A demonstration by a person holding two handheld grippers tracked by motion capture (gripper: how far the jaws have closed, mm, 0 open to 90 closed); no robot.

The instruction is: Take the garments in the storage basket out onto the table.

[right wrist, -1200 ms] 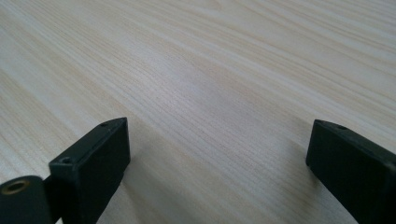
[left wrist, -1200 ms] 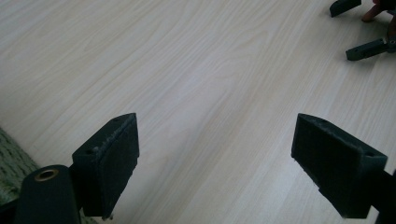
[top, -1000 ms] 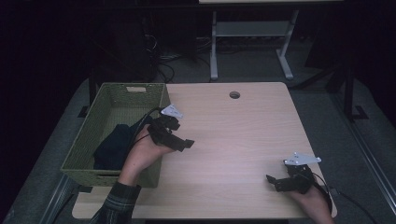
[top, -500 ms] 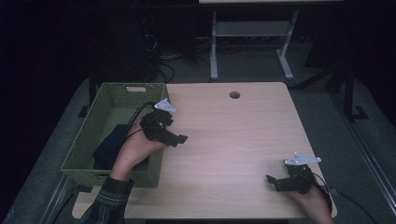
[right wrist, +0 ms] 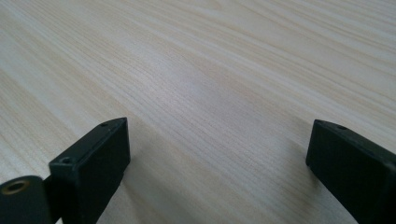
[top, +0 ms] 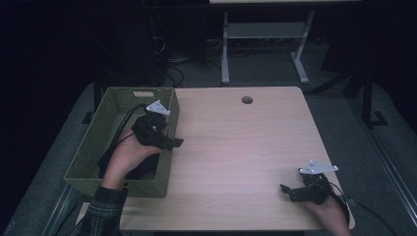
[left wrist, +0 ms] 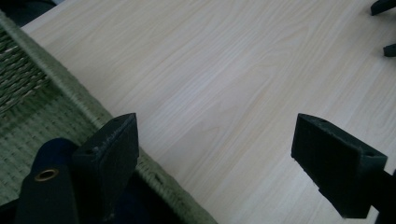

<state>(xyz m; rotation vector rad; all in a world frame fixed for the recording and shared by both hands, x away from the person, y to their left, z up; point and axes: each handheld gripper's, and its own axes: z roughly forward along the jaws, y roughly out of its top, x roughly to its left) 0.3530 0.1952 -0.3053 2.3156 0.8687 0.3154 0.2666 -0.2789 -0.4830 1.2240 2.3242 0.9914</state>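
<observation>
A green woven basket stands at the table's left edge with dark cloth lying in its near end. My left gripper hovers over the basket's right rim, open, with nothing between its jaws. In the left gripper view one jaw is above the rim and the other above bare wood. My right gripper rests low near the table's front right corner, open and empty, its jaws spread over bare wood.
The light wooden table has a round cable hole near its far edge. Behind it a white metal frame stands on the dark floor with cables. The other gripper's jaw tips show at the left gripper view's top right.
My left gripper has drawn back to the left, from over the table toward the basket's right rim. The right gripper has stayed in place.
</observation>
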